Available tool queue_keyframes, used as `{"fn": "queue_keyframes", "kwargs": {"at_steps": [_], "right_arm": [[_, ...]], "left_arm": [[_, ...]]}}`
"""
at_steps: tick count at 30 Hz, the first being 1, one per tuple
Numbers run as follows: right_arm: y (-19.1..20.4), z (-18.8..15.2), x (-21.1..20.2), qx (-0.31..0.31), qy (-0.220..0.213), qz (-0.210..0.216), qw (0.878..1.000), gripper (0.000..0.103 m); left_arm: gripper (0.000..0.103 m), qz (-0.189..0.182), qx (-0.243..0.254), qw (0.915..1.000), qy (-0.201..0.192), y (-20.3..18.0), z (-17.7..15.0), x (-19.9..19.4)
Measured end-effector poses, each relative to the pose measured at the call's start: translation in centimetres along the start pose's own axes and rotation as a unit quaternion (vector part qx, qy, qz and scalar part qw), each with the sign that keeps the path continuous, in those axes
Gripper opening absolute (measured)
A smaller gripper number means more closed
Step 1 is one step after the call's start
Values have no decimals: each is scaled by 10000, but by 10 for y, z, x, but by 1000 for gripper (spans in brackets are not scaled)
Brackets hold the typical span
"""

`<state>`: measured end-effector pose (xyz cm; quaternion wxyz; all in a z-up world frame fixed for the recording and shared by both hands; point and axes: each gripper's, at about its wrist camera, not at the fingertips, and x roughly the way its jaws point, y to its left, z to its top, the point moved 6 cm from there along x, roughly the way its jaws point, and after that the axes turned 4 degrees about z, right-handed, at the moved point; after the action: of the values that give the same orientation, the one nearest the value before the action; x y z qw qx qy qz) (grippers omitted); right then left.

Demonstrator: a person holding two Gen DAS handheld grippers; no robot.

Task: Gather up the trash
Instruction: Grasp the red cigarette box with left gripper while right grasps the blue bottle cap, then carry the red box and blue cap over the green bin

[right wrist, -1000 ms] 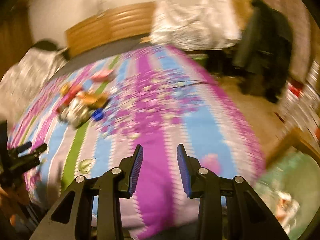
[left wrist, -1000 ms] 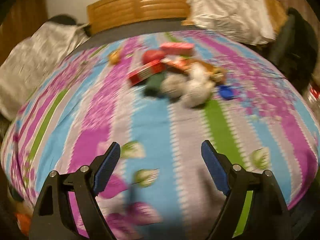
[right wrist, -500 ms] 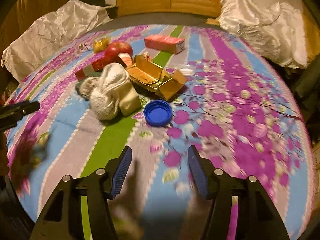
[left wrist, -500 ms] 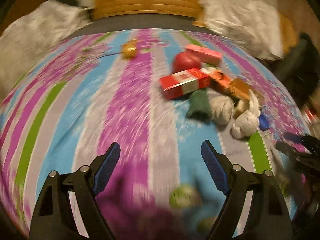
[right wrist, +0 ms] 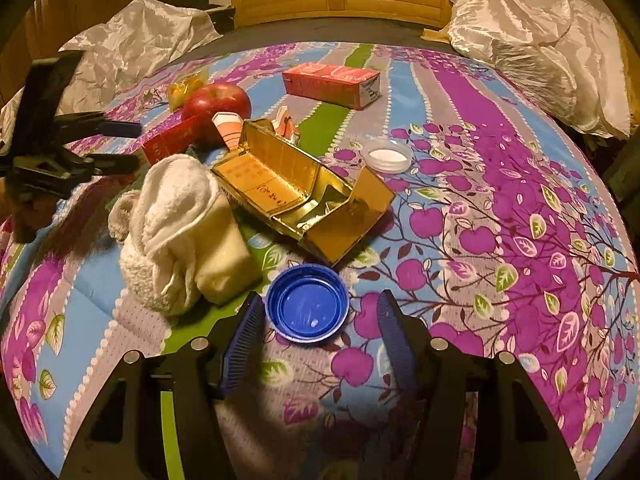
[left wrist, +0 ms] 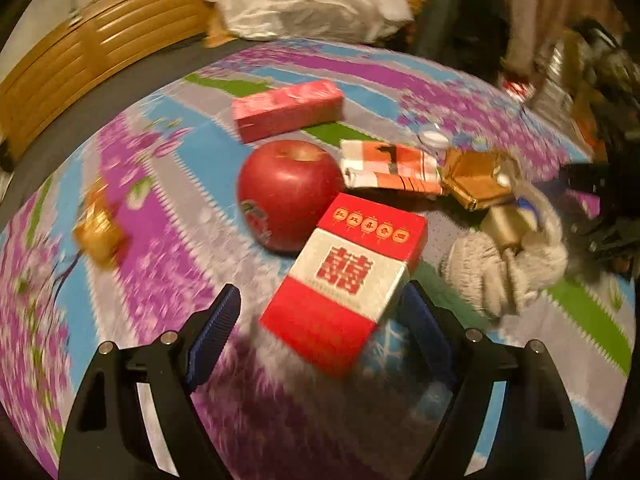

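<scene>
While every scrap lies uncollected on the bedspread point(right wrist: 500, 208), both grippers stand open: the left gripper point(left wrist: 320, 320) straddles the red pack point(left wrist: 344, 280), the right gripper point(right wrist: 316, 320) flanks the blue cap point(right wrist: 307, 303), neither gripped. A second ago both were far from the pile, the right nearly shut.

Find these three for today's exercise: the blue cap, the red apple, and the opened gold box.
blue cap point(right wrist: 307, 304): right wrist view, centre of its hollow inside.
red apple point(left wrist: 286, 188): left wrist view, middle of its front skin.
gold box point(right wrist: 280, 184): right wrist view, its open inner panel.
</scene>
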<state>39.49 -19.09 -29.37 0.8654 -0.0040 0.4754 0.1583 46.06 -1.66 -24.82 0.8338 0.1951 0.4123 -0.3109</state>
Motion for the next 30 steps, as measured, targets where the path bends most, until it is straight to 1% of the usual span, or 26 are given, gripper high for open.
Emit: {"fn": "queue_keyframes", "kwargs": {"at_steps": [1,3,4,6,10,13,15,17,18,19,21,22,24,25,26,27,28,30], "right_arm": [[1,-1,-1,-23,-23,-36,10000,61],[3,-1,-1,-72,-73,-110,9999,58],[4,-3,-1,-101,-88,-138,9998,56],[7,-3,-1,-148,-124,-163,9997,41],[7,-8,-8,-43,-187,-114,9998,41],[8,-15,-24,168,-258,-42,9995,41],[10,-22,-42,317,-369,43,9988,41],[15,-30,-61,391,-444,62,9982,41],[17,-34,-68,397,-461,67,9981,41],[22,-39,-79,391,-493,101,9980,41],[30,-45,-95,367,-527,124,9979,41],[35,-50,-104,360,-536,142,9978,41],[48,-57,-123,363,-582,238,9974,41],[55,-59,-130,347,-611,286,9971,41],[64,-63,-141,313,-657,350,9967,41],[71,-64,-147,286,-672,388,9966,41],[80,-68,-155,230,-675,463,9964,41],[95,-73,-164,102,-660,456,9967,41]], "left_arm": [[80,-99,105,9999,37,-4,1,7],[80,-151,153,9998,44,-6,-1,13],[77,-162,162,9997,61,-9,-1,17],[74,-179,116,9998,43,-12,-2,20],[68,-127,-220,9997,-51,-12,-12,7],[67,-23,-466,9989,-79,-12,-29,-12],[67,20,-680,9977,-56,-13,-43,-28],[65,43,-1032,9947,-8,-17,-63,-51],[64,75,-1105,9938,-12,-18,-68,-58],[63,168,-1231,9923,-12,-23,-80,-73],[63,317,-1315,9908,-16,-33,-92,-89],[63,451,-1383,9894,-28,-40,-99,-100],[60,584,-1612,9852,-56,-54,-109,-118],[37,668,-1726,9827,-100,-62,-113,-128],[25,696,-1826,9807,-101,-70,-115,-134],[21,693,-1975,9778,-46,-77,-118,-139],[21,791,-2079,9750,-26,-86,-120,-144],[21,1093,-1998,9737,-11,-98,-125,-149]]}}
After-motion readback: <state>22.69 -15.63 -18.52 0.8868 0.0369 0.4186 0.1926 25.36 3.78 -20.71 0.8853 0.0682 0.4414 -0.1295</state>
